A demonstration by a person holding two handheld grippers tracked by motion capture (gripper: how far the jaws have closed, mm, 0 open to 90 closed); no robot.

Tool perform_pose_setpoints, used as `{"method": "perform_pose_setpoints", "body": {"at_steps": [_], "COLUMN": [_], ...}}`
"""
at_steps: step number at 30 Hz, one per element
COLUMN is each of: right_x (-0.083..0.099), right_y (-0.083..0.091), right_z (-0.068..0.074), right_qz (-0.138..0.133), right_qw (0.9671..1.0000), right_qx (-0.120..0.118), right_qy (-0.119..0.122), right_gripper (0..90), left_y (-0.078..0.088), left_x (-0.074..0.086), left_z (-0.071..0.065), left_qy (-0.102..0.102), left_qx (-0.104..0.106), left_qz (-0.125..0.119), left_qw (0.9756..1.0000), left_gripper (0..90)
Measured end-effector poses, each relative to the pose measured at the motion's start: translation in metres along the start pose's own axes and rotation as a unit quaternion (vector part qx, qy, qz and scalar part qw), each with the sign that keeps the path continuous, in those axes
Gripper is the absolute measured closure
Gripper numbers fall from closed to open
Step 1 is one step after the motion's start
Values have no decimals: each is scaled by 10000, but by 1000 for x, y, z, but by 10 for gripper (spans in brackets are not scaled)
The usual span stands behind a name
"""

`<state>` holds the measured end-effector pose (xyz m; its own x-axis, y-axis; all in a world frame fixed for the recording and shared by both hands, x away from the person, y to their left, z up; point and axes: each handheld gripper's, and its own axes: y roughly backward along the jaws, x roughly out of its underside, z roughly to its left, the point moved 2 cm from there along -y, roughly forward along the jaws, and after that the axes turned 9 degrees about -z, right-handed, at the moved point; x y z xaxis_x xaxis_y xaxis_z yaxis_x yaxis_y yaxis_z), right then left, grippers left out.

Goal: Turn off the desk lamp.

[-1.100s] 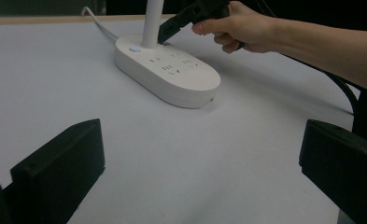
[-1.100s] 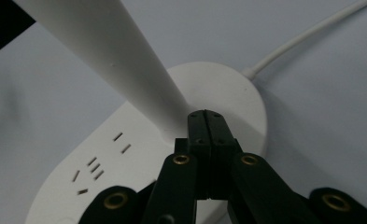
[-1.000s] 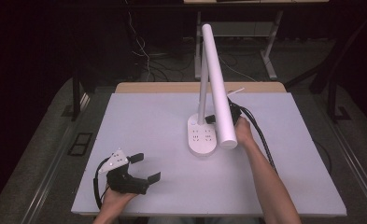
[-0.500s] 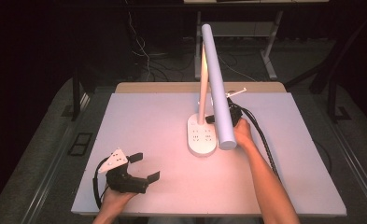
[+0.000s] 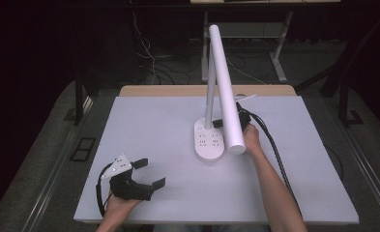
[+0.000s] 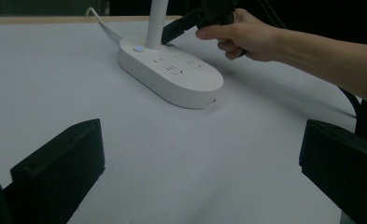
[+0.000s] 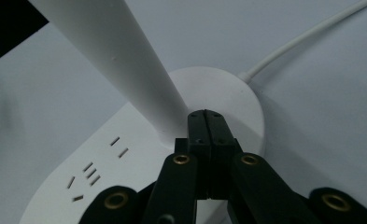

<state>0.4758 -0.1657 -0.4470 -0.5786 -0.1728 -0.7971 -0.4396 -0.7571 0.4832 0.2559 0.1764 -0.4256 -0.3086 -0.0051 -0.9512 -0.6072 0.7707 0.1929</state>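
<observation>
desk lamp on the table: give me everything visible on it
The desk lamp is matte white, plastic by its look. Its oval base carries socket slots on top and a small round button beside the stem. A slim post rises from the base's far end, and a long tubular head slants from the post's top toward the person. A white cable leaves the far end. The right gripper, jaws closed, touches the base beside the post.

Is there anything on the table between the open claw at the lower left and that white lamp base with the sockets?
Nothing. In the left gripper view, only bare table stretches from the left gripper to the lamp base.
</observation>
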Motion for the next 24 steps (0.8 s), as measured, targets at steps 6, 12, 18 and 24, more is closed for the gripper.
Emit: {"method": "perform_pose_setpoints", "body": {"at_steps": [6,12,18,24], "right_x": [3,2,1,1], "right_y": [1,3,5,4], "right_z": [-1,-2,-2,-1], "right_qz": [-124,-113,-73,-48], "right_qw": [9999,9998,9999,9999], "right_qx": [-39,0,54,86], "right_qy": [-100,-153,-141,-102], "right_gripper": [900,900,900,900], "left_y": [0,0,0,-1], "left_x": [0,0,0,0], "left_z": [0,1,0,0], "left_qy": [-9,15,11,10], "left_qx": [4,-9,5,8], "left_qz": [10,-4,-3,-1], "left_qw": [10000,10000,10000,10000], "left_gripper": [0,0,0,0]}}
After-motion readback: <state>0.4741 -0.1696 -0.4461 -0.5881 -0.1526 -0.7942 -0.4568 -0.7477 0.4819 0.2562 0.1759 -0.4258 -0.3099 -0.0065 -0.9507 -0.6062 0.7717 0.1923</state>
